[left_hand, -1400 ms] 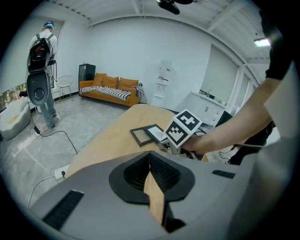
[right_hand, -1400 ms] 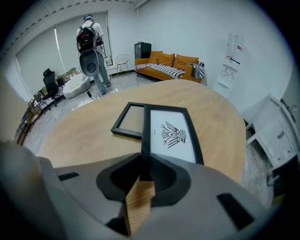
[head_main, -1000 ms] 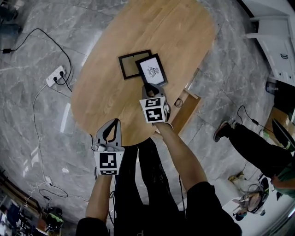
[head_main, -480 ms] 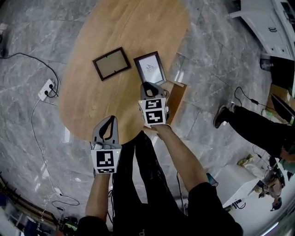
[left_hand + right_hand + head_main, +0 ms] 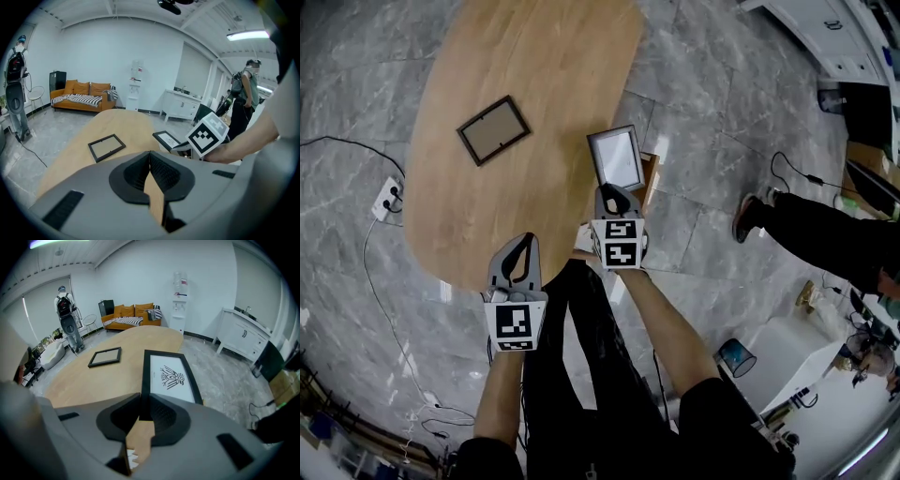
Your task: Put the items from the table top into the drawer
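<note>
1. Jaws together on nothing, the left gripper (image 5: 525, 246) hovers off the counter's (image 5: 534, 56) near edge, free for the empty frame (image 5: 492, 129) lying flat at its eleven o'clock.
2. Right gripper (image 5: 617, 195), jaws clamped on the printed frame's (image 5: 617, 157) near border, holds it at twelve o'clock, off the counter and above the open drawer (image 5: 650, 183), apparently so it can be lowered inside.

A black-framed print (image 5: 171, 378) of a bird-like figure is held just past the edge of the oval wooden table (image 5: 544, 66). Its near corner is pinched in the right gripper (image 5: 143, 401), over the open wooden drawer (image 5: 650, 176). A second black frame (image 5: 493, 129) (its pane looks blank) lies flat on the table, well apart.
</note>
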A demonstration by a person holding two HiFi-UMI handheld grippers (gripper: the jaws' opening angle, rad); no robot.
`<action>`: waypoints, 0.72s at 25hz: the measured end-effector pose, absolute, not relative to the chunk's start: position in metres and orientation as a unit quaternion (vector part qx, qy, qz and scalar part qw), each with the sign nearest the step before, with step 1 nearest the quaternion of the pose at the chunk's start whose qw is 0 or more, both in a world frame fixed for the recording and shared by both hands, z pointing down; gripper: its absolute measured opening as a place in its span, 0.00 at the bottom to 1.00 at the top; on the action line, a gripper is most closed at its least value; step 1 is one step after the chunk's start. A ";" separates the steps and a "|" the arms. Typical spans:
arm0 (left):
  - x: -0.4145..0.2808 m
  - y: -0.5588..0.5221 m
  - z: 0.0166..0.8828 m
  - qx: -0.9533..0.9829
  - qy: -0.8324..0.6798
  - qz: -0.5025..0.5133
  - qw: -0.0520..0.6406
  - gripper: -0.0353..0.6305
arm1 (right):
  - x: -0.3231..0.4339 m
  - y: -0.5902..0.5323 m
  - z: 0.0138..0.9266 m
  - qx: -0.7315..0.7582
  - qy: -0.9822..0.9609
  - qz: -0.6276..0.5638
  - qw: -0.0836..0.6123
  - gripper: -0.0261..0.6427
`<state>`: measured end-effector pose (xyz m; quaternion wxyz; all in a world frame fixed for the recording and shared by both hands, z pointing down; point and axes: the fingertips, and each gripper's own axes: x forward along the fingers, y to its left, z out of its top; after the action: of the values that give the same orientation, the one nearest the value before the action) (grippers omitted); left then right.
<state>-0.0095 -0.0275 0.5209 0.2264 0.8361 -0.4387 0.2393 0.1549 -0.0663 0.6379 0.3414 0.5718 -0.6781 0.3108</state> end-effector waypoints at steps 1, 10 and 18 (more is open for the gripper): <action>-0.006 -0.025 0.522 0.837 -0.437 0.240 0.226 0.07 | 0.159 -0.061 0.641 0.574 -0.675 0.315 0.341 0.14; 0.019 -0.013 0.537 0.845 -0.415 0.251 0.228 0.07 | 0.185 -0.012 0.670 0.602 -0.631 0.376 0.313 0.14; 0.025 -0.008 0.552 0.846 -0.404 0.264 0.227 0.07 | 0.176 0.025 0.702 0.581 -0.620 0.420 0.319 0.14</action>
<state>0.0250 -0.0084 0.5517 0.2274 0.8459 -0.4035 0.2645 0.1759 0.0246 0.7024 0.3191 0.5807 -0.6201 0.4201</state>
